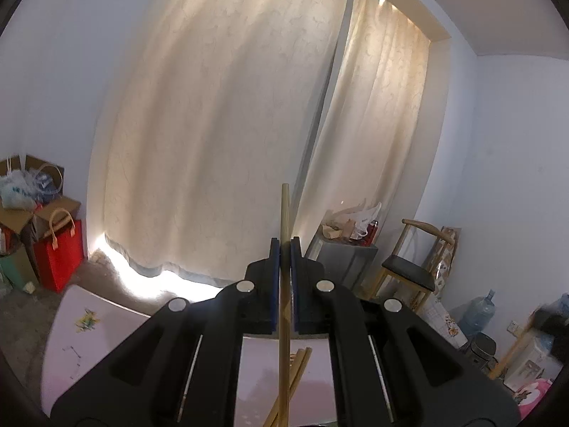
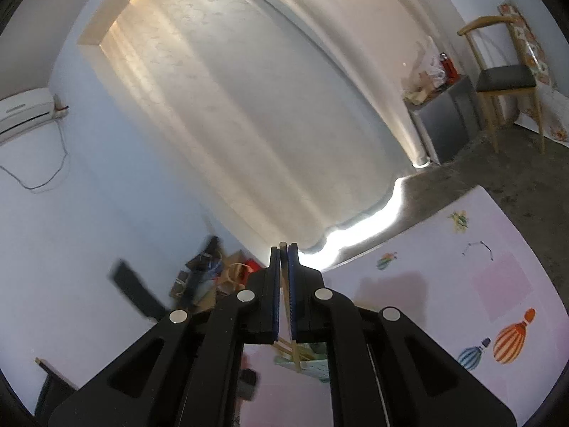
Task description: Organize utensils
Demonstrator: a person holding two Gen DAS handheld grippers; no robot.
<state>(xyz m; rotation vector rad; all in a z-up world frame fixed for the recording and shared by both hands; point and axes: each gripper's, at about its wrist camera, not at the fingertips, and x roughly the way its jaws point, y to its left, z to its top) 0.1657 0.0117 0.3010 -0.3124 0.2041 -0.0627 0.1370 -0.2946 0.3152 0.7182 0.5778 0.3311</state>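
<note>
The left gripper (image 1: 285, 245) clamps one chopstick (image 1: 284, 213), which runs upright between the pads and projects beyond the fingertips. Further chopsticks (image 1: 297, 366) lie on the table (image 1: 71, 327) below and just right of it. The curtain (image 1: 220, 124) hangs beyond the table's far edge. Boxes and bags (image 1: 39, 227) stand on the floor far left; a cabinet (image 1: 341, 259) and a chair (image 1: 412, 267) stand far right. The right gripper (image 2: 283, 249) clamps a second chopstick (image 2: 283, 244) above the same table, with a rack (image 2: 309, 363) on the table beneath it.
</note>
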